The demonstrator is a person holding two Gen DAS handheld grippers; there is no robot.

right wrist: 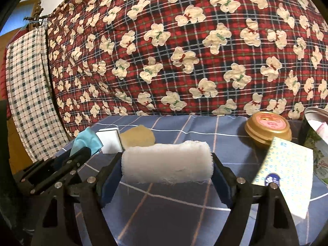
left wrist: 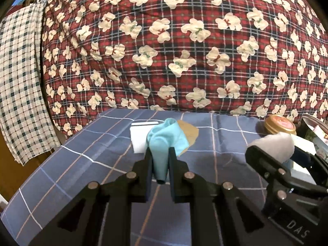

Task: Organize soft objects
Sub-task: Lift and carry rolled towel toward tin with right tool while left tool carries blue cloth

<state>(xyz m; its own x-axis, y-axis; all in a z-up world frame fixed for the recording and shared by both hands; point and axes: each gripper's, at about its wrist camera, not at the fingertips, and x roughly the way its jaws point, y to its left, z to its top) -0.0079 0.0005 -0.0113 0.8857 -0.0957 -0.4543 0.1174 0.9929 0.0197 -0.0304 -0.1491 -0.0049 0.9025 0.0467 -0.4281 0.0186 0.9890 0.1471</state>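
The left claw (left wrist: 160,160) was pinched on a light blue cloth (left wrist: 164,141), held above the blue checked tabletop (left wrist: 86,160). The right claw (right wrist: 167,164) gripped a white rolled cloth (right wrist: 167,164) by its ends, beside a gold tin (right wrist: 268,130).

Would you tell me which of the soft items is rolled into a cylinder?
The white gauze roll, clamped endwise in the right gripper; the light blue cloth in the left gripper is loosely crumpled.
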